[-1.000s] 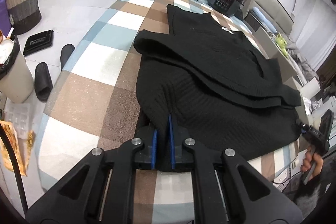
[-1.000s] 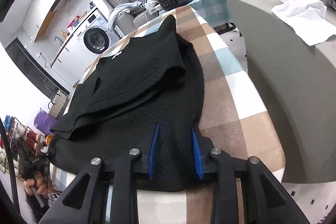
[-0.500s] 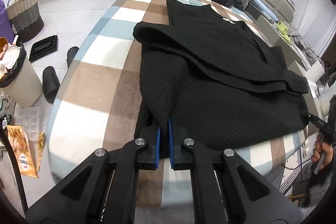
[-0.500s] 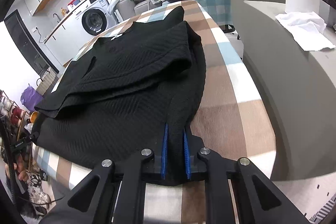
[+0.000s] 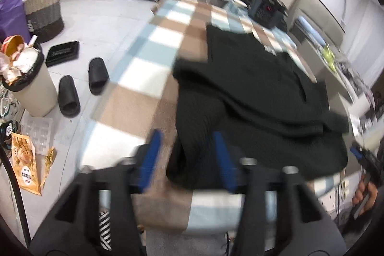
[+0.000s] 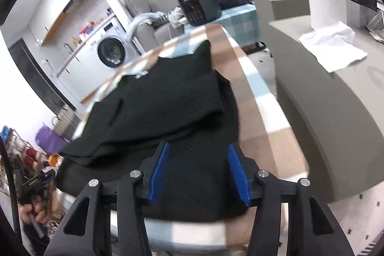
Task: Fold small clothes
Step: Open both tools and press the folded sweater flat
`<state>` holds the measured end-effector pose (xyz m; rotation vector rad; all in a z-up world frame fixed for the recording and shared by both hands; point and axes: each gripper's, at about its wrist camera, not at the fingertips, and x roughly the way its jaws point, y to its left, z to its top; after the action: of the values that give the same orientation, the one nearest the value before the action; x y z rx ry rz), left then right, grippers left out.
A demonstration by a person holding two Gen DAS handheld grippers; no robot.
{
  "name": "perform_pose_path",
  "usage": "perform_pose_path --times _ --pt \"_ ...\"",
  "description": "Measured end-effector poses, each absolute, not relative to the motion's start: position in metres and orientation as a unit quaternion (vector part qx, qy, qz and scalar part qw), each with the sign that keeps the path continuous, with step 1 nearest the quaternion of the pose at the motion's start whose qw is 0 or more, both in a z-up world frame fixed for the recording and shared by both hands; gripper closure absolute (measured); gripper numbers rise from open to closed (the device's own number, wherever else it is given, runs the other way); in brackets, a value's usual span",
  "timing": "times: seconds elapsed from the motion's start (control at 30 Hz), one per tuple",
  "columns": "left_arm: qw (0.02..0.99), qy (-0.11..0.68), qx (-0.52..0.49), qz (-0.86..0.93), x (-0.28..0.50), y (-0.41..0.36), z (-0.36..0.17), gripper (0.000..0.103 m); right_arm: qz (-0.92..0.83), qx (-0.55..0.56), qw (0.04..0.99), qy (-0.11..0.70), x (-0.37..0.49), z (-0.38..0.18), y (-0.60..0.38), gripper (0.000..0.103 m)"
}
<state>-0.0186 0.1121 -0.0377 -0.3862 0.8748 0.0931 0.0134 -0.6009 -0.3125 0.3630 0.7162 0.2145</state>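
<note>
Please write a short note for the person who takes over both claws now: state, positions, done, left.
Left claw: open, jaws have just been opening, near hem corner of the black sweater between them, not pinched.
Right claw: open, just opened, over the other hem corner.
Sweater lies on the checked table, both sleeves folded onto its body.
Left to do: fold the hem up toward the collar.

Bright, even indoor light; fisheye bends the edges into black corners. Motion blur smears the table, worse in the left view.
</note>
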Motion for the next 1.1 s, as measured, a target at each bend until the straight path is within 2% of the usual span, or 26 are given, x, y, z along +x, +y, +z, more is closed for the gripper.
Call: perform_pose_path --times 0.2,0.33,0.43,0.67,0.83,0.97,1.1 --pt "0.893 0.39 -0.224 -0.016 0.001 0.107 -0.022 0.05 0.132 0.179 0.906 0.361 0.033 -0.312 -0.583 0.047" --pt "0.884 0.425 -0.187 -0.044 0.009 0.085 -0.041 0.05 0.153 0.158 0.904 0.368 0.034 -0.322 -0.569 0.047" --pt "0.876 0.449 -0.173 -0.043 0.01 0.072 -0.054 0.05 0.159 0.102 0.902 0.388 0.032 -0.329 -0.544 0.047" --pt "0.899 0.421 -0.084 -0.089 0.007 -0.002 -0.048 0.048 0.203 0.034 0.902 0.38 0.023 -0.34 -0.454 0.047" --pt "0.887 0.446 -0.036 -0.111 0.016 -0.048 -0.07 0.048 0.232 -0.04 0.896 0.378 0.018 -0.355 -0.398 0.047" --pt "0.892 0.439 -0.023 -0.111 0.01 -0.042 -0.08 0.048 0.226 -0.088 0.895 0.375 0.013 -0.365 -0.395 0.045" --pt "0.891 0.446 -0.029 -0.082 0.003 -0.011 -0.08 0.048 0.172 -0.082 0.904 0.383 0.013 -0.367 -0.434 0.043"
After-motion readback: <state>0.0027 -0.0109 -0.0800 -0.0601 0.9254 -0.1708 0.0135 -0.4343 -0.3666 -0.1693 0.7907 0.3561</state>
